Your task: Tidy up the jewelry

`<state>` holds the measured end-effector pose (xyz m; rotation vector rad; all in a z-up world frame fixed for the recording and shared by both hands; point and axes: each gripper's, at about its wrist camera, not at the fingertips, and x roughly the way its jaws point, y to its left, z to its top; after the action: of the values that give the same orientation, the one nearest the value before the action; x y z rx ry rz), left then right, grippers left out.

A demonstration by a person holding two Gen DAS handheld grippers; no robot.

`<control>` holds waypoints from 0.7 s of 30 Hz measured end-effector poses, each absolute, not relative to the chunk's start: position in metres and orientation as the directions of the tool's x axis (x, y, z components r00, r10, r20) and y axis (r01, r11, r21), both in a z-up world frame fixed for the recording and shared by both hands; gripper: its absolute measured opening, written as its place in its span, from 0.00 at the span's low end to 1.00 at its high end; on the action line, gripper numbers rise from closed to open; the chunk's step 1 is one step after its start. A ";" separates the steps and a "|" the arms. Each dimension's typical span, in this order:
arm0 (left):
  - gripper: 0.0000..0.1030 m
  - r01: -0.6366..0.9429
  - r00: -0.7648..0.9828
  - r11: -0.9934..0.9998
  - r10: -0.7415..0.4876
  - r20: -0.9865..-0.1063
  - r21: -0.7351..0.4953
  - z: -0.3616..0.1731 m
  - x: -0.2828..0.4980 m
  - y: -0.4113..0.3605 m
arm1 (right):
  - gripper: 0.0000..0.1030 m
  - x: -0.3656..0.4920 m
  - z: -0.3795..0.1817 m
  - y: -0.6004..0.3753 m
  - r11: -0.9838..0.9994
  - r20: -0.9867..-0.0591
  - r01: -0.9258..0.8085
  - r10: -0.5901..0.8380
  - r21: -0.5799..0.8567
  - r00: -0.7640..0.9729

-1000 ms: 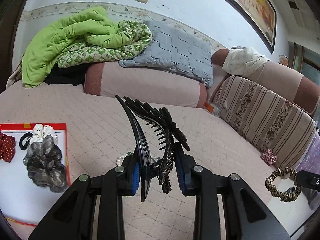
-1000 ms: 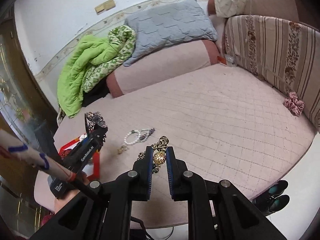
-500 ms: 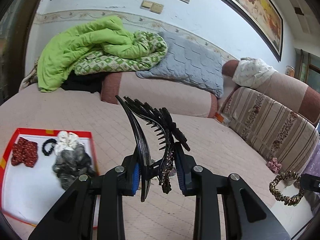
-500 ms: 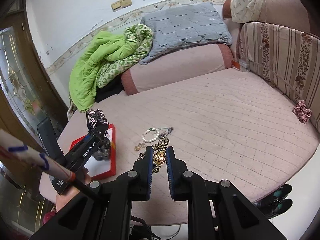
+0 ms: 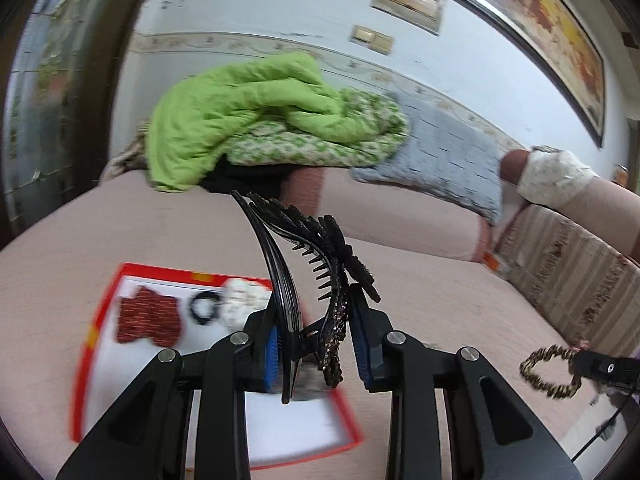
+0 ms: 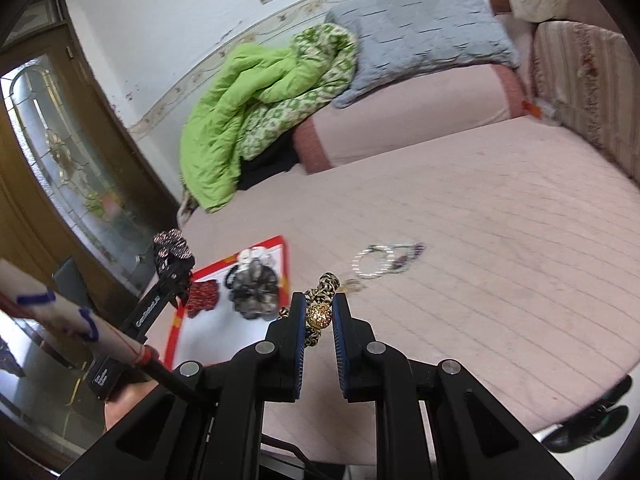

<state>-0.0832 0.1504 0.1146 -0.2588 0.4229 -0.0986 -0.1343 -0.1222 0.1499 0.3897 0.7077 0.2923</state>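
Observation:
My left gripper (image 5: 316, 344) is shut on a black rhinestone hair claw clip (image 5: 320, 272) and holds it above the red-rimmed white tray (image 5: 96, 344). The tray holds a red scrunchie (image 5: 146, 316), a black hair tie (image 5: 204, 306), a white scrunchie (image 5: 240, 300) and a grey scrunchie (image 6: 254, 286). My right gripper (image 6: 318, 320) is shut on a leopard-print scrunchie with a gold ball (image 6: 320, 308), held above the bed, right of the tray (image 6: 286, 264). In the right wrist view the left gripper (image 6: 172, 256) hovers at the tray's left side.
A pearl bracelet and a beaded bracelet (image 6: 384, 260) lie on the pink quilted bed (image 6: 500, 260) right of the tray. A green blanket (image 5: 256, 120), grey pillow (image 5: 448, 160) and bolster line the back. A striped sofa back (image 5: 568, 272) stands at the right.
Both grippers have swung left toward the tray with their items still held. The tray now lies under the left gripper and closer to the right one.

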 end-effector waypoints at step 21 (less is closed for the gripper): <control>0.28 -0.133 0.837 0.951 -0.043 -0.545 -0.280 0.076 -0.096 0.261 | 0.14 -0.040 0.092 0.006 0.720 -0.514 -0.339 0.680 0.606 0.523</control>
<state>-0.0957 0.2608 0.0765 -0.3159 0.5793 0.0483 -0.0398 0.0062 0.0916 0.4677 0.8106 0.6373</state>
